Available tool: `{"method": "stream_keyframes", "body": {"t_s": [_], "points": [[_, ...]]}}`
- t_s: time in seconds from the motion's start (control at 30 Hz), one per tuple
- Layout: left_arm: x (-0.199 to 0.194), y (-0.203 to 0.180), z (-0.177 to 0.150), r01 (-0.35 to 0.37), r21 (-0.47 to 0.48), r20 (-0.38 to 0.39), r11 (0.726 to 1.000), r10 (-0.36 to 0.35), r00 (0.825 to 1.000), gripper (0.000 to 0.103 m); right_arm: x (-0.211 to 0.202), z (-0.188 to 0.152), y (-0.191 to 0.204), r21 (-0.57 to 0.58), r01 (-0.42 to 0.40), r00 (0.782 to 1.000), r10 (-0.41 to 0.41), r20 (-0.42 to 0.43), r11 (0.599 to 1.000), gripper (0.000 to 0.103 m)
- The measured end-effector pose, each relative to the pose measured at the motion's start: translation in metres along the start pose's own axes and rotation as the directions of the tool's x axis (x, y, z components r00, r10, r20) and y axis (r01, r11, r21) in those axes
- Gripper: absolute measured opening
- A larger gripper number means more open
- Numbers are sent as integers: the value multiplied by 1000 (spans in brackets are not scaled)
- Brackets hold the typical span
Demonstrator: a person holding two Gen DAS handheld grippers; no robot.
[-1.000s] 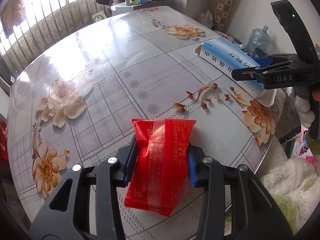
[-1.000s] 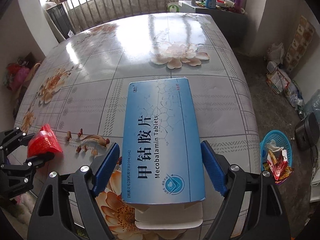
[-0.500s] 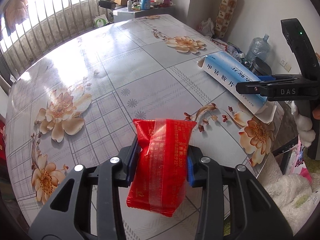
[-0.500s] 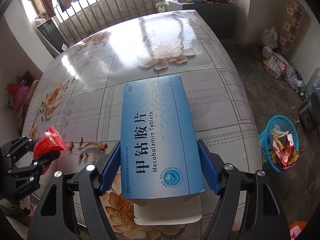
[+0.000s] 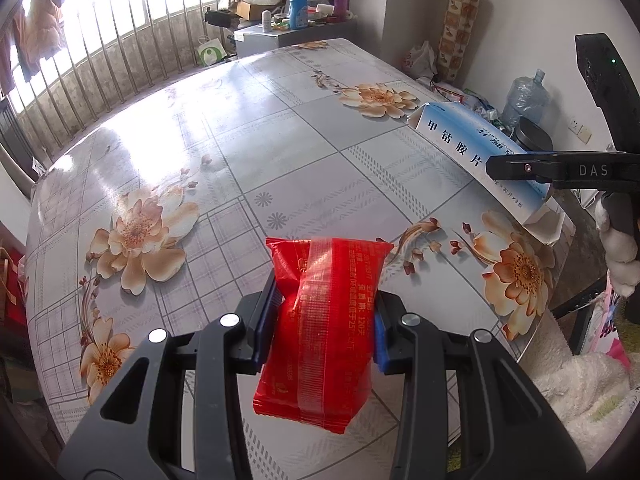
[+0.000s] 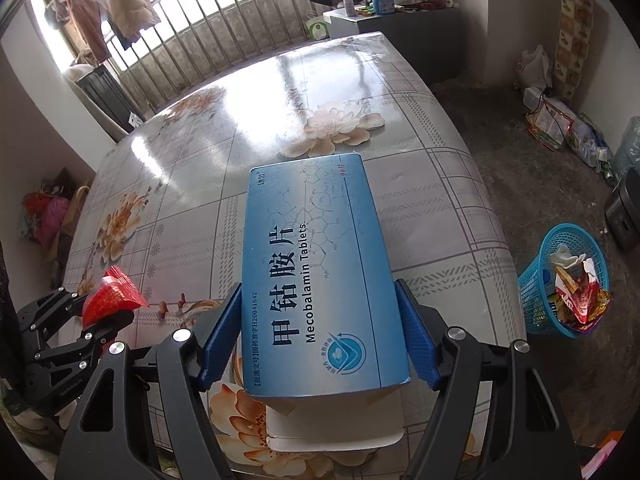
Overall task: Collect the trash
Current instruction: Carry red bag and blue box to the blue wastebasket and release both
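Note:
A red snack packet [image 5: 324, 272] is pinched between the blue pads of my left gripper [image 5: 322, 328], which is shut on it above the near part of the flowered table [image 5: 240, 140]. From the right wrist view the left gripper [image 6: 80, 320] and the packet [image 6: 112, 296] show at the left edge. My right gripper [image 6: 320, 320] is shut on a blue Mecobalamin tablet box [image 6: 312, 240], its pads pressing both long sides. The box's white end flap hangs open towards me. In the left wrist view the box [image 5: 460, 140] is tilted off the table at the right edge, held by the right gripper [image 5: 560, 170].
A blue plastic basket [image 6: 564, 280] with several wrappers in it stands on the floor right of the table. Bags and a dark pot [image 6: 624, 216] lie along the right wall. A window railing [image 6: 240, 28] runs behind the table, and a cluttered cabinet [image 6: 380, 12] stands at the back.
The right gripper's pads stood apart from the blue box and have closed onto its sides; the box has come up slightly and rolled. The left gripper keeps its hold on the red packet.

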State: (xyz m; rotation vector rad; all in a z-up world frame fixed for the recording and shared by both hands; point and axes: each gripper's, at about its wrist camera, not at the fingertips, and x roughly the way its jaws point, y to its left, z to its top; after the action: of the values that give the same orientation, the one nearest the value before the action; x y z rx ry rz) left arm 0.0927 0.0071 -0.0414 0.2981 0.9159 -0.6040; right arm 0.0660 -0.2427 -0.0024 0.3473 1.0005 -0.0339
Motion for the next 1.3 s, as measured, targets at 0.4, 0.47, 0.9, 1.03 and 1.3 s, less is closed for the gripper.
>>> {"method": "stream_keyframes", "body": {"t_s": [0.4, 0.47, 0.9, 1.03, 1.3], "points": [[-19, -10, 25, 34, 41, 76, 999, -37, 996, 36, -44, 6, -49, 157, -50, 988, 26, 155, 986, 71], [-24, -14, 39, 59, 64, 99, 996, -65, 993, 36, -63, 4, -70, 214, -50, 978, 4, 210, 976, 71], [-8, -141, 170, 358, 289, 112, 888, -403, 908, 36, -151, -77, -247, 666, 50, 880, -349, 323, 744, 71], [25, -204, 202, 460, 319, 15, 829, -489, 872, 36, -145, -94, -291, 740, 31, 879, -371, 301, 672, 71], [139, -333, 237, 603, 268, -251, 752, -549, 797, 37, -90, -105, -380, 826, -7, 915, -329, 232, 564, 71]]}}
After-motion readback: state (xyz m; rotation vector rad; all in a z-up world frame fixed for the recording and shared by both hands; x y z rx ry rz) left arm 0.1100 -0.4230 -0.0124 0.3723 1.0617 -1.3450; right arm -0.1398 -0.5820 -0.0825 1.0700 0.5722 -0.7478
